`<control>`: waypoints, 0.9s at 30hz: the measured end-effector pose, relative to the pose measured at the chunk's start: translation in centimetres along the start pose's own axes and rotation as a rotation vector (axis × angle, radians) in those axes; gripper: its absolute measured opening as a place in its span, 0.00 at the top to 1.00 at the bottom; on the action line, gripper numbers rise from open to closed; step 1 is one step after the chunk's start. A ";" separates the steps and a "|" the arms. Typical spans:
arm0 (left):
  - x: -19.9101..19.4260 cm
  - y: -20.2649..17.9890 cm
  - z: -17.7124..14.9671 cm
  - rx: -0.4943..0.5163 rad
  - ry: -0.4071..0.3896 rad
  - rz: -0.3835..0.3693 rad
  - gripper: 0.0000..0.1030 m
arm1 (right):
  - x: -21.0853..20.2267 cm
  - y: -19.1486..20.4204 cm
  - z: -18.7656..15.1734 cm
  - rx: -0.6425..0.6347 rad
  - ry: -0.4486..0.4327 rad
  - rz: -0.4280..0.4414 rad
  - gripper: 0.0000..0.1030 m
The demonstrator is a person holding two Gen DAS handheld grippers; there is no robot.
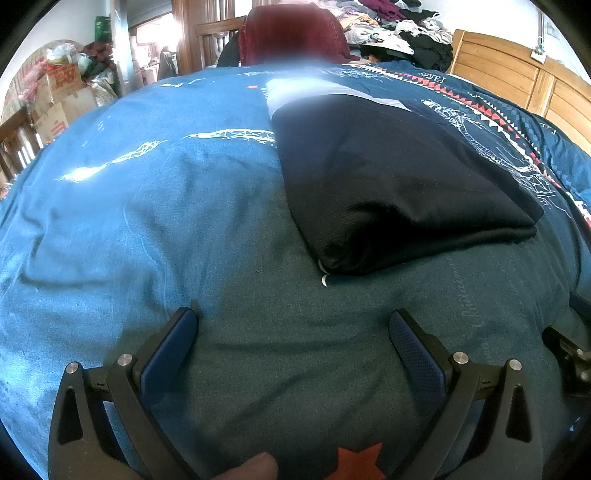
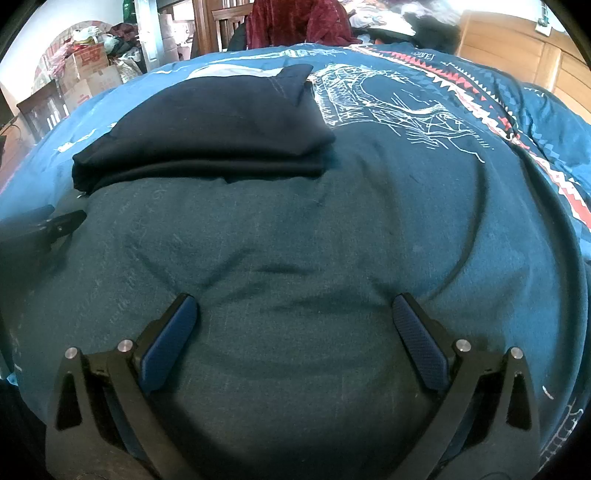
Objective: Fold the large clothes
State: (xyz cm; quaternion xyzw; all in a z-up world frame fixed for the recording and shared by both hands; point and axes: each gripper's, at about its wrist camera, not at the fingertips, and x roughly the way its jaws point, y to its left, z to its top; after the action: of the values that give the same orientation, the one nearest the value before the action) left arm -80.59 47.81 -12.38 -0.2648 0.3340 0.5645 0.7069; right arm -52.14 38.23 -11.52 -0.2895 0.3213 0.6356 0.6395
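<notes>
Your work surface is the blue printed quilt (image 1: 147, 206), which fills both views and rolls away at every edge. On it lies the folded black garment (image 1: 399, 192), at 1 o'clock from your left gripper (image 1: 293, 325) and at 11 o'clock from your right gripper (image 2: 295, 314). It looks folded into a thick rectangle with stacked layers showing along its near edge, though a pale layer at its far end may be a lining or a second piece; the glare there hides which.

Both grippers rest low on the quilt with their blue pads spread wide apart and nothing between them. In the right wrist view the left gripper shows at 9 o'clock, just beside the garment's near left corner.

The main risk, as I judge it, is the soft bedding. If you close either gripper where it now sits, you will pinch quilt instead of clothing, and lifting would drag the surface and topple the stack. Coming at the garment's corner too low could also push the layers askew, since nothing holds them together.

You have open quilt at 9 to 11 o'clock in the left wrist view and from 12 to 3 o'clock in the right wrist view. Farther off, the wooden headboard (image 1: 517, 74) stands at 2 o'clock, with the heap of loose clothes (image 1: 399, 26) beside it at 1 o'clock and a dark red garment (image 1: 291, 33) at 12 o'clock.
</notes>
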 end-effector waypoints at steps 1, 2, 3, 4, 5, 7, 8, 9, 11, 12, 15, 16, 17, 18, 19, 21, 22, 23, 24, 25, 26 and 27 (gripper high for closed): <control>0.0 0.0 0.0 0.000 0.000 0.000 0.00 | 0.0 0.0 0.0 0.000 0.000 0.000 0.00; 0.0 0.0 0.0 0.001 0.000 0.001 0.00 | 0.0 0.0 0.0 0.000 0.000 0.000 0.00; 0.0 0.0 0.0 0.000 0.000 0.000 0.00 | 0.0 0.0 0.0 0.000 0.000 0.000 0.00; 0.0 0.0 0.0 0.000 0.000 0.000 0.00 | 0.0 0.0 0.0 0.000 0.000 0.000 0.00; 0.0 0.0 0.0 0.000 0.000 0.000 0.00 | 0.0 0.0 0.0 0.000 0.000 -0.001 0.00; 0.0 0.0 0.0 0.001 0.000 0.001 0.00 | 0.0 0.1 0.0 -0.002 -0.002 -0.001 0.00; 0.0 0.0 0.0 0.001 0.000 0.001 0.00 | 0.0 0.1 0.0 -0.002 -0.001 0.000 0.00; 0.0 0.0 0.0 0.001 0.000 0.001 0.00 | 0.0 0.1 0.0 -0.002 -0.001 0.000 0.00; 0.0 0.0 0.0 0.001 0.000 0.001 0.00 | 0.0 0.1 0.1 0.001 -0.001 0.001 0.00; 0.0 0.0 0.0 0.001 0.001 0.001 0.00 | 0.0 0.1 0.1 0.002 0.000 0.000 0.00; 0.0 0.0 0.0 0.000 0.001 0.000 0.00 | 0.1 0.2 0.2 0.003 -0.003 -0.002 0.00; 0.0 0.1 0.0 0.000 0.001 -0.001 0.00 | 0.2 0.2 0.3 0.005 -0.003 -0.002 0.00; 0.0 0.1 -0.1 -0.001 0.001 -0.002 0.00 | 0.2 0.2 0.3 0.005 -0.003 -0.002 0.00; 0.0 0.2 -0.1 -0.001 0.000 -0.002 0.00 | 0.2 0.3 0.3 0.003 -0.003 -0.003 0.00; 0.0 0.2 -0.1 -0.001 0.000 -0.002 0.00 | 0.2 0.3 0.3 0.000 -0.003 -0.003 0.00; 0.0 0.3 -0.2 -0.001 0.000 -0.003 0.00 | 0.2 0.1 0.3 -0.004 -0.005 0.002 0.00; 0.0 0.2 -0.1 -0.001 0.000 -0.003 0.00 | 0.2 0.1 0.3 -0.005 -0.006 0.003 0.00; 0.0 0.2 -0.2 -0.002 0.000 -0.004 0.00 | 0.2 0.1 0.3 -0.005 -0.006 0.004 0.00; -0.1 0.3 -0.2 -0.003 -0.001 -0.004 0.00 | 0.2 0.0 0.3 -0.005 -0.006 0.004 0.00; 0.0 0.2 -0.1 -0.003 -0.001 -0.004 0.00 | 0.2 0.0 0.3 -0.005 -0.006 0.004 0.00; 0.0 0.2 -0.1 -0.003 -0.001 -0.004 0.00 | 0.2 0.0 0.3 -0.005 -0.006 0.005 0.00; 0.0 0.2 -0.1 -0.003 0.000 -0.004 0.00 | 0.2 0.0 0.3 -0.005 -0.007 0.005 0.00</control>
State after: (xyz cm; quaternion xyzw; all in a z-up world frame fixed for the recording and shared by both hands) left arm -80.85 47.74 -12.44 -0.2663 0.3325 0.5636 0.7077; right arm -52.13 38.62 -11.50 -0.2882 0.3182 0.6390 0.6383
